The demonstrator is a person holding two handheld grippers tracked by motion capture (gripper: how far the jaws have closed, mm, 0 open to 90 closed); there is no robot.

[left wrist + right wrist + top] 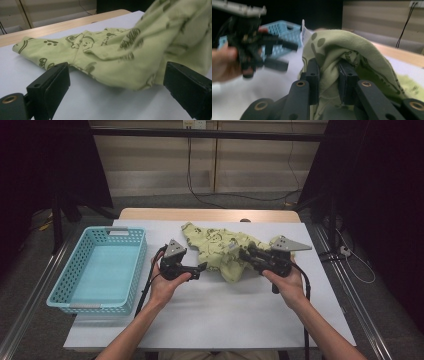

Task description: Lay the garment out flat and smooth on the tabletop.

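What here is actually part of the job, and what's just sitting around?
In use:
- green printed garment
- right gripper, clamped on a fold of it
- left gripper, open beside it

Sitting around:
- empty blue basket
- cables on the floor behind the table

We've got the basket (97,270) sitting at the left of the frame on the table (225,315), with the garment (220,247) spread near the centre, toward the far edge. Our left gripper (201,268) sits between basket and garment, just beside the cloth; our right gripper (245,253) comes in from the garment's right.
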